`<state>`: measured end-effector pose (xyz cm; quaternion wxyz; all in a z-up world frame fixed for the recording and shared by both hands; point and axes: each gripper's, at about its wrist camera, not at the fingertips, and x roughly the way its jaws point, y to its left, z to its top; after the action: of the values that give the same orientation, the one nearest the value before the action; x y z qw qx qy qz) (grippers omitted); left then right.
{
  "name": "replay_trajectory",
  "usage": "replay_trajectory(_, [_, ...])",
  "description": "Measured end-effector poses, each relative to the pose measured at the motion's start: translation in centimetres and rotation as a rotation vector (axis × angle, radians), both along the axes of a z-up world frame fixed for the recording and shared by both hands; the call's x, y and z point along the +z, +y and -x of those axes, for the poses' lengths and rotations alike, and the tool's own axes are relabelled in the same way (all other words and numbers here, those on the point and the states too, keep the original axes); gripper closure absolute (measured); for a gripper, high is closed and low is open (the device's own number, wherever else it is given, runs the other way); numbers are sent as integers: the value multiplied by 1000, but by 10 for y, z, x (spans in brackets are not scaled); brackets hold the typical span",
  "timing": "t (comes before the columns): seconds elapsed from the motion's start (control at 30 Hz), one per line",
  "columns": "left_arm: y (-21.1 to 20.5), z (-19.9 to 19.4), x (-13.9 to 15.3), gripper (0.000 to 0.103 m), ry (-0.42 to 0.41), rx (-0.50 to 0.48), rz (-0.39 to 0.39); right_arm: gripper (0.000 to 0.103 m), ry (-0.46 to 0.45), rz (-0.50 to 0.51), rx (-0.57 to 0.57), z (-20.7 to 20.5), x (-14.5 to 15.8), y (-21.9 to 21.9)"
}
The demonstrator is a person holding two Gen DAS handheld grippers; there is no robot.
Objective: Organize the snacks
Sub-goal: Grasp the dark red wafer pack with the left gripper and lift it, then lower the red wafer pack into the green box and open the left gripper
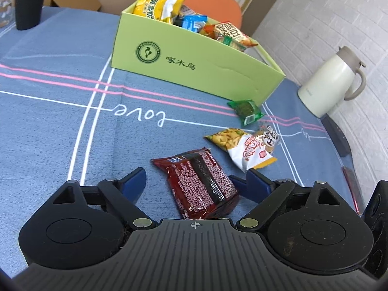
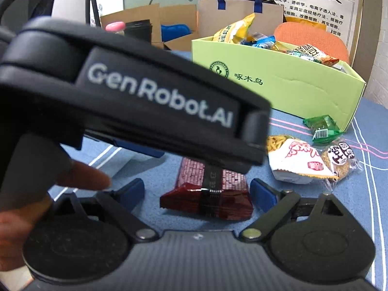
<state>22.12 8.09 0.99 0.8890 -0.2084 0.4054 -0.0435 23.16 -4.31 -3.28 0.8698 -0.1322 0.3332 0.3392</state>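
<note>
From my left wrist camera, the left gripper [image 1: 192, 181] stands wide open with the dark red snack packet [image 1: 198, 184] lying flat on the blue tablecloth [image 1: 60, 126] between its blue fingers, untouched by either, its long axis running away from me and skewed a little leftward toward the green box [image 1: 194, 65], which sits well beyond. From my right wrist camera, the right gripper [image 2: 196, 194] is also open, the same packet's near end between its fingers, but the left gripper's body crosses above, so I judge the left hand better placed to close first.
</note>
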Motion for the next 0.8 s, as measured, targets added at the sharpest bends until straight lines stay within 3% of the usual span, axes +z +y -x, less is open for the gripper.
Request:
replay_trajectory(0.1, [1, -3, -5, 29, 19, -20, 14, 10, -4, -10, 6, 0, -1, 0])
replay_trajectory(0.13, [0, -2, -5, 30, 9, -25, 10, 17, -7, -20, 16, 1, 0, 1])
replay_trajectory(0.17, [-1, -2, -6, 38, 1, -34, -3, 24, -12, -36, 32, 5, 2, 1])
replay_trajectory(0.23, [-1, 1, -7, 62, -16, -36, -15, 28, -14, -41, 28, 12, 3, 3])
replay_trajectory(0.3, [5, 5, -9, 68, -14, -31, 7, 28, -29, -42, 32, 19, 2, 3])
replay_trajectory(0.4, [11, 11, -4, 69, -10, -2, 33, 27, -50, -58, 39, 25, 10, 4])
replay_trajectory(0.53, [10, 1, 30, 69, -99, -10, 17, 27, -154, -89, 33, 11, 42, 2])
replay_trajectory(0.7, [2, -52, 85, 69, -249, -38, -55, 27, -284, -99, 34, -50, 89, 2])
replay_trajectory(0.8, [-2, -102, 103, 68, -282, -43, -86, 27, -288, -91, 22, -105, 105, 6])
